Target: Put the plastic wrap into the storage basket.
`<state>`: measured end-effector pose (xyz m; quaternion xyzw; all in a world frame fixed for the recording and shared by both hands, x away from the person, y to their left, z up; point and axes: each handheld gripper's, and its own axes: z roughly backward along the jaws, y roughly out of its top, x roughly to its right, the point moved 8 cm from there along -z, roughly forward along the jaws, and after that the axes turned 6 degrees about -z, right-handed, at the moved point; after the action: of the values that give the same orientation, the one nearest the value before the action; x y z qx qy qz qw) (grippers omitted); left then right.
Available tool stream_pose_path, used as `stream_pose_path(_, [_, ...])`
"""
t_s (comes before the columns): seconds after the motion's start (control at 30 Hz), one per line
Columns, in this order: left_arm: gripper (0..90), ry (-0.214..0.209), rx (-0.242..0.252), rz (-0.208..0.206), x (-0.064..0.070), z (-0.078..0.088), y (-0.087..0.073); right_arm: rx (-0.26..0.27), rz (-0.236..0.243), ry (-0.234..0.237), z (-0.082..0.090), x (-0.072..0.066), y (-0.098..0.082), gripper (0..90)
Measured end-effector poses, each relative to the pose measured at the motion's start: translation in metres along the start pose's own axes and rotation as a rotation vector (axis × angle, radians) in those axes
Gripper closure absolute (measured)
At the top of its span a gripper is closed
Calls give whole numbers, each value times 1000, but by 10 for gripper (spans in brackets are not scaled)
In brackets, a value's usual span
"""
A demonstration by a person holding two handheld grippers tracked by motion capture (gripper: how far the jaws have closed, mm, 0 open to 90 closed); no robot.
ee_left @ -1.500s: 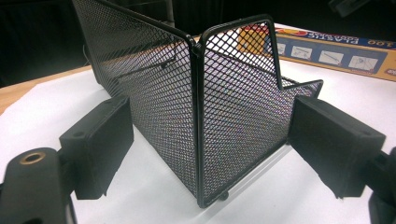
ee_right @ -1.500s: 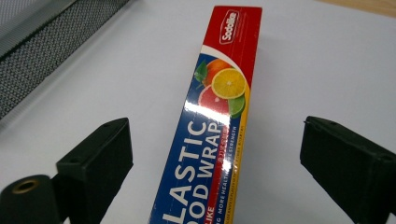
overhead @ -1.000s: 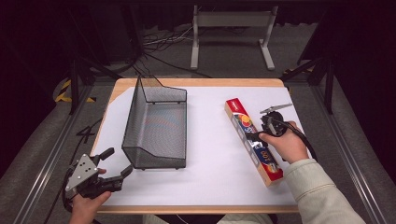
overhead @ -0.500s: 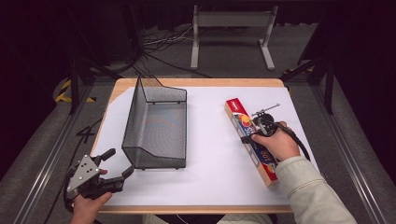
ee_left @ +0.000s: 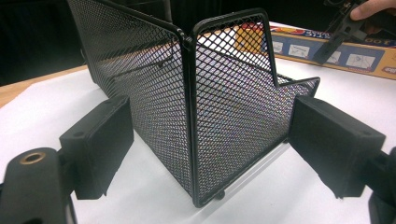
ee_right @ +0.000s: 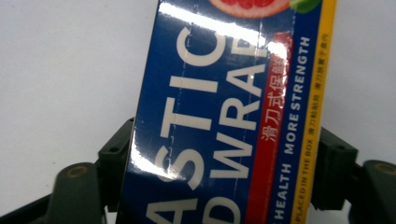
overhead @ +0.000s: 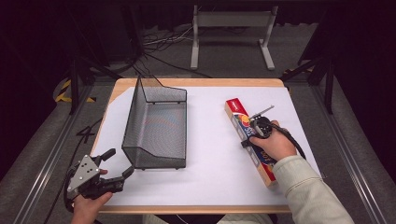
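High view: overhead from the near side, facing forward and down across the whole tabletop (overhead: 210, 177).
Left gripper view: low, close to the mesh tray (ee_left: 224, 102).
Right gripper view: very close on the plastic wrap box (ee_right: 224, 121).
Shared: tray and box.

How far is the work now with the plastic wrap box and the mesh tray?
Done: the right gripper has come down over the plastic wrap box; its jaws have just been closing and now sit against both long sides.
In hand: the grip itself; the box lies flat on the white sheet.
Left: lifting it, probably into the mesh tray, which the open left gripper faces without touching.
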<state>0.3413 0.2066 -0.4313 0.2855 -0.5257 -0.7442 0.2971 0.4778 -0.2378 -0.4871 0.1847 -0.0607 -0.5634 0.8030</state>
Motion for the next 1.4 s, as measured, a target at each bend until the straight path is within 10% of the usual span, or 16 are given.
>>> stream_pose_path(0.4, [154,3,4,4,-1,0,-1,-22,-19,-109,5,-3,-1,389])
stream_pose_path(1.1, [155,7,9,3,-1,1,0,-11,-184,-97,30,-3,3,412])
stream_pose_path(1.4, [155,8,12,3,-1,1,0,27,-178,-99,59,-10,15,411])
